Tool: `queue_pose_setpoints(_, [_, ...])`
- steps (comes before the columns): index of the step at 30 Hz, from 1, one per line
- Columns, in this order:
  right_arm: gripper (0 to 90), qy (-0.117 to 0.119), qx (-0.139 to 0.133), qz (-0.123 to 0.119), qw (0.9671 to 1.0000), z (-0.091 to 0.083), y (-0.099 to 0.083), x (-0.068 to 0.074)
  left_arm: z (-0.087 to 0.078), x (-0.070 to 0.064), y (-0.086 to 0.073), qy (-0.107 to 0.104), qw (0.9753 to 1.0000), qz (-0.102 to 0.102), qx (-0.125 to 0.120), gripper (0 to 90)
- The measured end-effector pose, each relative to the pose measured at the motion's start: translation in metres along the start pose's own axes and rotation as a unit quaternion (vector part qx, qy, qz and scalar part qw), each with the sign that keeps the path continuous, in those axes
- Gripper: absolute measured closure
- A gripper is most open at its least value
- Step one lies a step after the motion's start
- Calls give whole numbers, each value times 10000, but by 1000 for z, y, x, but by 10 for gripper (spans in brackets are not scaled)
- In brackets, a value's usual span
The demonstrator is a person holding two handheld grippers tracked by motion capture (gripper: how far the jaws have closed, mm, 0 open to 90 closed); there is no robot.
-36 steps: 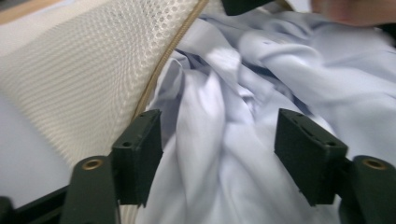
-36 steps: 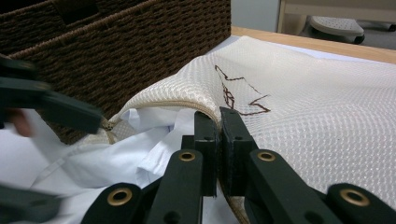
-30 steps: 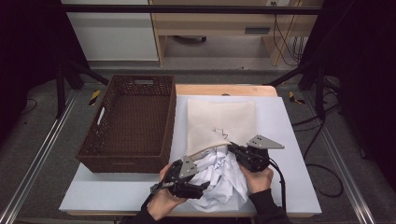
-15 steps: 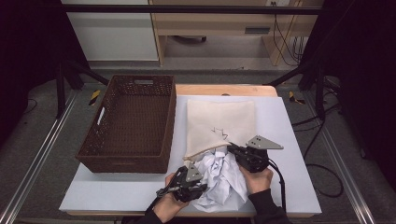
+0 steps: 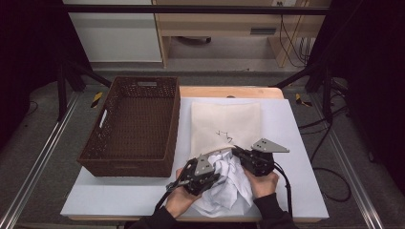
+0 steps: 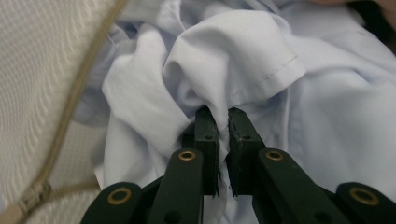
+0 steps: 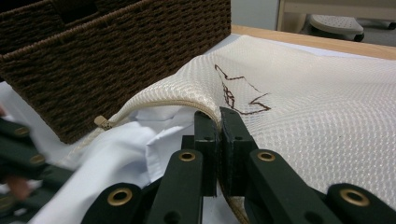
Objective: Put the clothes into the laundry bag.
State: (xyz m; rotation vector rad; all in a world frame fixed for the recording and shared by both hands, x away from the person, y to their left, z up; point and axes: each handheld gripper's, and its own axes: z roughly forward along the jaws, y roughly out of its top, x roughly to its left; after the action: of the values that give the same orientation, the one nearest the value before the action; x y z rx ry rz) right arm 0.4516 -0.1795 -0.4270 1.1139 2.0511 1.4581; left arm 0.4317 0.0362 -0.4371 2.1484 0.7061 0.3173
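Beside the brown wicker basket (image 5: 131, 126), on its right, a cream mesh laundry bag (image 5: 225, 125) is being kept flat on the white table top (image 5: 296, 143), with its closed end toward the far edge of the table and its open end toward the person. A crumpled white shirt (image 5: 229, 188) is being held at that open end, near the front right corner of the basket, partly under the lifted bag rim and partly spilling onto the table.

The left gripper (image 5: 200, 177) is being held by the person's left hand (image 5: 179, 198) just in front of the basket's front right corner. In the left gripper view, a fold of the shirt (image 6: 233, 60) is being pinched between the two black jaws, which are pressed nearly together on the cloth. The bag's zipper edge (image 6: 70, 107) is being shown at the left of that view.

The right gripper (image 5: 241, 156) is being held by the right hand (image 5: 261, 183) farther from the basket, at the right side of the bag mouth. In the right gripper view, the zippered rim of the bag (image 7: 163, 103) is being clamped between the jaws, which are pressed together on it, and the rim is being raised clear of the shirt (image 7: 116, 144) beneath. A brown stitched mark (image 7: 236, 93) on the mesh is lying just beyond the jaw tips, and the basket wall (image 7: 107, 56) is standing behind the rim.
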Motion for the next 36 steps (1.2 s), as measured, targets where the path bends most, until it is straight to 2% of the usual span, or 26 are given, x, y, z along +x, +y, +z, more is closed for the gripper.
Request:
queue_pose_setpoints(3, [867,-5,-15,15,10000,0,0,0,19,8,9,141,9998,-8,152,829])
queue_pose_setpoints(5, [867,-2,-22,6,10000,-1,1,1,30,14,10,164,9996,-76,218,828])
queue_pose_setpoints(7, [867,9,-25,3,10000,-1,1,1,39,18,10,276,9992,-102,268,824])
queue_pose_setpoints(9, [867,13,-20,10,10000,0,1,1,47,23,9,374,9986,-115,344,819])
queue_pose_setpoints(13, [866,-9,29,-64,10000,1,0,2,55,29,6,381,9986,-123,332,810])
queue_pose_setpoints(16, [866,-5,42,-39,10000,1,0,1,49,26,6,425,9987,-70,288,762])
queue_pose_setpoints(18, [867,-34,34,-37,10000,0,0,1,40,22,6,382,9990,-166,183,649])
queue_pose_setpoints(23, [867,-39,3,23,10000,-2,0,-2,2,10,7,89,9999,-125,-52,407])
queue_pose_setpoints(26, [867,-46,30,-15,10000,-2,0,-1,-19,0,4,34,9999,57,-126,360])
queue_pose_setpoints(28, [866,-57,39,-8,10000,-1,0,-1,-27,-7,-2,-3,9999,128,-40,341])
queue_pose_setpoints(31, [866,-53,49,-8,10000,-2,-1,-1,-29,-12,-16,-49,9995,175,240,309])
queue_pose_setpoints(33, [866,-57,47,-1,10000,-2,-1,-1,-24,-13,-27,-9,9988,198,443,306])
queue_pose_setpoints(36, [866,-52,51,-5,10000,-1,-1,-1,-11,-8,-39,17,9973,57,727,300])
